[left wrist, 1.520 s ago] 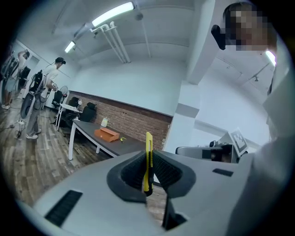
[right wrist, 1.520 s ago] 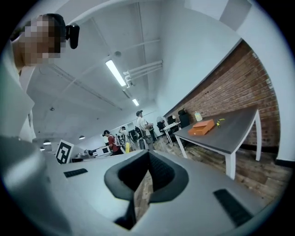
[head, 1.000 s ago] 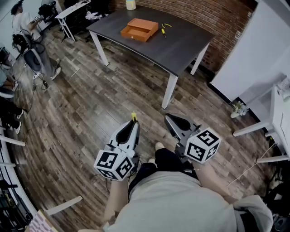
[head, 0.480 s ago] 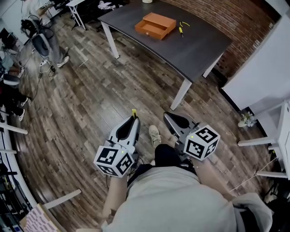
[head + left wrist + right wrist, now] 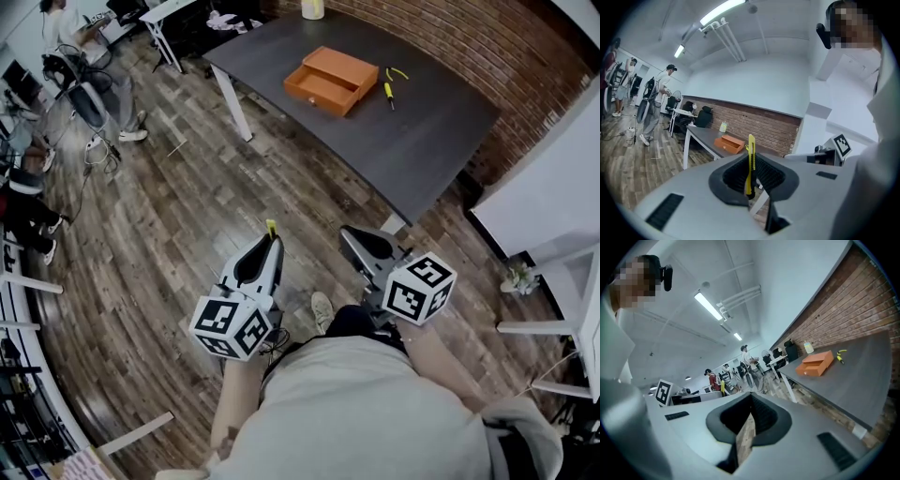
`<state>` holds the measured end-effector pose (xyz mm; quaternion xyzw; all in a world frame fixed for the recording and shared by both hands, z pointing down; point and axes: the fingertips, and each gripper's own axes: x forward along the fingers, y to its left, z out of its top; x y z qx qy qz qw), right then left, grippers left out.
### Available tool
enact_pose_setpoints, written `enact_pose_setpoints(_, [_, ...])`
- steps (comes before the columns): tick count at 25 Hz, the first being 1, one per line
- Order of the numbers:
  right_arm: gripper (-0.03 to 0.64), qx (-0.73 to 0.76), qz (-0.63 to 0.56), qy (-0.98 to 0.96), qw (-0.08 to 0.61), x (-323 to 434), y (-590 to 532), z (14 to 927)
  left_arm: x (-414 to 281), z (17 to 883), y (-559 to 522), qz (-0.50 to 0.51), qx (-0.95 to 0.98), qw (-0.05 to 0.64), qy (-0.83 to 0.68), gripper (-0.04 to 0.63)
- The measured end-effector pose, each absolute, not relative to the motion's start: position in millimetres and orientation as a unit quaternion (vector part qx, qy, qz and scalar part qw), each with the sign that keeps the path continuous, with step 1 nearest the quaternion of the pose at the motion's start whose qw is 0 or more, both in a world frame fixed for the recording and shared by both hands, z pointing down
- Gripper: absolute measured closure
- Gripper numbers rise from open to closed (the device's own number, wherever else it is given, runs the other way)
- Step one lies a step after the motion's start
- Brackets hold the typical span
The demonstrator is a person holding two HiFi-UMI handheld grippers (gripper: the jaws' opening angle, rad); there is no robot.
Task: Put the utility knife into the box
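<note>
Left claw is clamped on the yellow utility knife. The knife stands upright between the jaws, with its tip poking out past the jaw ends. Right claw has its jaws drawn together, leaving only a thin slit. Nothing sits between them; floor planks show through the slit. Both claws are held low in front of the person's torso, side by side and slightly apart, over the wooden floor. They are well short of the dark surface. One shoe shows between the claws. The orange box lies on the surface at the far side of the scene, its drawer-like front part pulled out toward the near left. Just right of the box lies a small yellow-handled tool, with a thin yellow curved piece beyond it. I cannot tell what that piece is. A pale cup stands at the far edge of the surface. Other people stand at the far left among chairs and desks.
</note>
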<state>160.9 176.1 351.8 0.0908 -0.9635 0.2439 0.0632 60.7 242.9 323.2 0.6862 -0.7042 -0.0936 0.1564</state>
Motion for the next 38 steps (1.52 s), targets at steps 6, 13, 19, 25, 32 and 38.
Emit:
enact_pose_setpoints(6, [0.611, 0.083, 0.251, -0.963, 0.06, 128.0, 117.2, 349.2, 24.5, 320.2, 184.5, -0.1, 0.676, 0.152, -0.714, 0.54])
enact_pose_setpoints(13, [0.611, 0.07, 0.271, -0.956, 0.09, 103.0, 82.2, 367.0, -0.8, 332.9, 147.5, -0.1, 0.664, 0.176, -0.719, 0.54])
enact_pose_setpoints(19, [0.611, 0.073, 0.277, -0.954, 0.087, 75.8, 49.9, 374.9, -33.7, 343.5, 115.5, -0.089, 0.662, 0.19, -0.72, 0.54])
enact_pose_setpoints(25, [0.611, 0.115, 0.283, -0.949, 0.085, 43.9, 7.9, 383.9, -80.4, 353.7, 68.2, -0.086, 0.68, 0.196, -0.701, 0.54])
enact_pose_setpoints(32, [0.611, 0.176, 0.293, -0.937, 0.069, -9.7, -49.1, 389.3, -142.2, 362.2, -3.3, -0.08, 0.718, 0.216, -0.656, 0.54])
enact_pose_setpoints(38, [0.611, 0.223, 0.286, -0.931, 0.041, -57.1, -100.5, 374.7, -192.2, 350.8, -70.4, -0.064, 0.758, 0.206, -0.615, 0.54])
